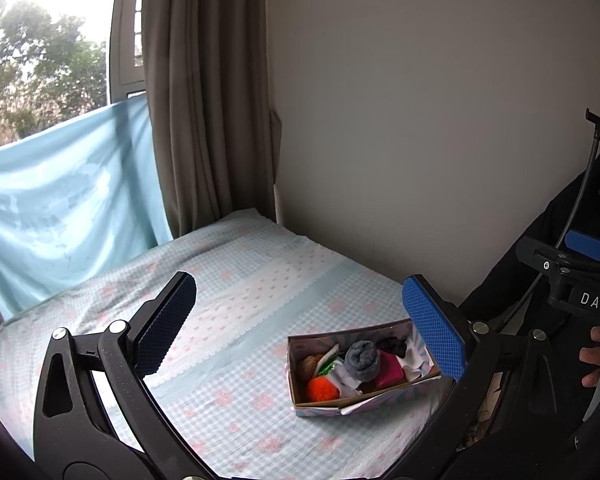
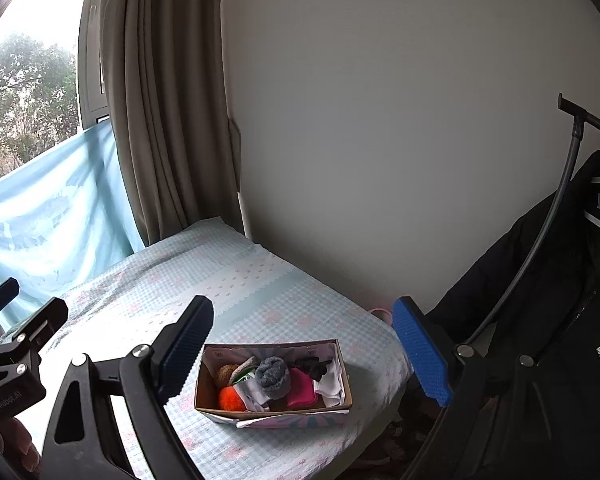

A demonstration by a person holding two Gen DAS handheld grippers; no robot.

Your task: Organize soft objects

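A small cardboard box (image 1: 332,404) (image 2: 276,414) sits on the bed, near its right edge. It holds several soft items: a rolled grey sock (image 1: 363,359) (image 2: 273,373), an orange pompom (image 1: 321,389) (image 2: 229,397), a pink piece (image 1: 389,372) (image 2: 300,390), white cloth (image 1: 342,380), a black piece (image 1: 392,345) (image 2: 312,365) and a brown one (image 2: 224,374). My left gripper (image 1: 300,328) is open and empty, held above and before the box. My right gripper (image 2: 304,356) is open and empty, also held back above the box.
The bed (image 1: 240,292) has a pale blue checked sheet. A plain wall (image 1: 420,120) runs along its far side. A brown curtain (image 1: 204,100) and a light blue cloth (image 1: 60,208) hang at the window on the left. A black jacket (image 2: 540,320) hangs at the right.
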